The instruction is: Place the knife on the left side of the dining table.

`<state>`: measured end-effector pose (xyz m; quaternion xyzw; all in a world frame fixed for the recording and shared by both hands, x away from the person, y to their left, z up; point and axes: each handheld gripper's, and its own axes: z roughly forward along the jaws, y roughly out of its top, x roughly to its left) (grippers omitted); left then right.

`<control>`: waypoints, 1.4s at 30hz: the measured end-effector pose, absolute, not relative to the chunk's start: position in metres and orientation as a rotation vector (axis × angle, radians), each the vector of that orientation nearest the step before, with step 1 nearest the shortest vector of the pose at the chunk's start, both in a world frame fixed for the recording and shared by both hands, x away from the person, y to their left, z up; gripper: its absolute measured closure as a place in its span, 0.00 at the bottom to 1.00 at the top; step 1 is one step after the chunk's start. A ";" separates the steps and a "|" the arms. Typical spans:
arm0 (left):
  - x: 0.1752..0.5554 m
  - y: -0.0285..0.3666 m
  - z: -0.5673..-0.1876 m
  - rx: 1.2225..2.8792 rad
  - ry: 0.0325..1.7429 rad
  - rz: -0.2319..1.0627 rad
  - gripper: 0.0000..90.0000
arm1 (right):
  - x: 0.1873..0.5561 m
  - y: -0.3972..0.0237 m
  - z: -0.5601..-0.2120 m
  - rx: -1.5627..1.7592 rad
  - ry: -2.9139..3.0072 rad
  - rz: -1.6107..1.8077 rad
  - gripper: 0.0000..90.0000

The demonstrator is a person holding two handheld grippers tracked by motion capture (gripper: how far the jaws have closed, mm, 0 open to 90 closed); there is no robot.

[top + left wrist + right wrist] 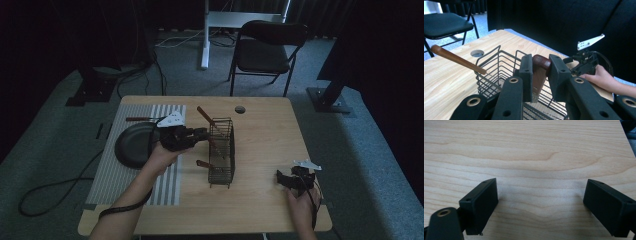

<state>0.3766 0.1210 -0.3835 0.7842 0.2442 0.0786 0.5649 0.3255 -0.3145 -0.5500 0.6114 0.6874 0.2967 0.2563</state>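
At the bottom right of the high view, the right claw (pixel 281 178) rests low over the bare wood of the desk (pixel 265 145), held by a hand near the desk's front edge. Its own view shows the two black jaws spread wide with nothing but wood grain between them.

Left of centre in the high view, the left claw (pixel 204 134) points toward the wire basket (pixel 221 152), the forearm rising from the bottom edge of the frame. In the left gripper view this claw (pixel 540 75) is pinching a brown wooden handle (pixel 541 67): both pads press its sides, and the rounded end of the handle stands up between them, over the near rim of the basket (pixel 499 66). What the handle belongs to below the jaws is hidden.

Past the claw, a second wooden handle (pixel 457 59) leans out over the far-left corner of the basket in the left gripper view. In the high view a further brown-handled piece (pixel 205 164) pokes out of the basket's left side, lower down.

Left of the basket in the high view, a dark round plate (pixel 132 147) lies on a striped mat (pixel 115 170); one more utensil (pixel 140 119) lies at the mat's upper end.

Farther back, a small round hole (pixel 240 109) sits near the desk's far edge, and a black chair (pixel 267 50) stands on the carpet beyond.
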 end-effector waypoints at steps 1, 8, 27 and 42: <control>0.376 0.122 -0.382 1.842 0.573 0.186 0.84 | 0.326 -0.315 -0.550 1.659 1.865 0.805 0.13; 0.366 0.134 -0.361 1.804 0.539 0.197 0.84 | 0.326 -0.314 -0.550 1.661 1.865 0.805 0.13; 0.343 0.167 -0.315 1.739 0.480 0.255 0.84 | 0.325 -0.315 -0.550 1.661 1.866 0.804 0.13; 0.329 0.220 -0.314 1.699 0.543 0.308 0.84 | 0.325 -0.315 -0.550 1.660 1.867 0.803 0.13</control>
